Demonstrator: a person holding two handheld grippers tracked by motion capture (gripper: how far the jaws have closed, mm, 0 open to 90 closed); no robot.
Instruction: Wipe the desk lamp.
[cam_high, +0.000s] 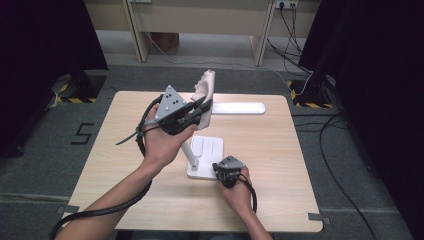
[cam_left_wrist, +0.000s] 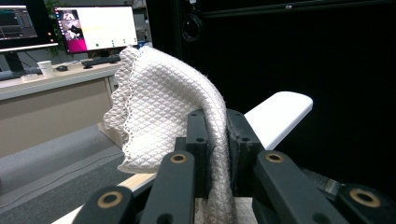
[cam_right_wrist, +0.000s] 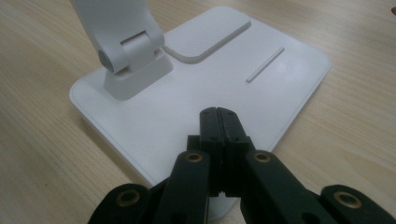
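A white desk lamp stands on the table: flat base (cam_high: 205, 155), slanted arm (cam_high: 189, 150) and a long head (cam_high: 239, 107) held level. A white quilted cloth (cam_high: 205, 89) is raised beside the lamp head, and my left gripper (cam_high: 204, 108) is shut on it. In the left gripper view the cloth (cam_left_wrist: 159, 107) rises between the two black jaws, with the lamp head (cam_left_wrist: 279, 116) just behind to the right. My right gripper (cam_high: 223, 168) is shut with nothing in it, its tips resting on the base's near corner. The right gripper view shows the base (cam_right_wrist: 261, 88) and the arm's hinge (cam_right_wrist: 126, 51).
The wooden table (cam_high: 280, 165) stands on grey carpet. Black curtains hang on both sides, and a desk (cam_high: 200, 20) stands behind. Cables lie on the floor at the right (cam_high: 330, 165). Monitors (cam_left_wrist: 93, 28) sit on a far desk in the left gripper view.
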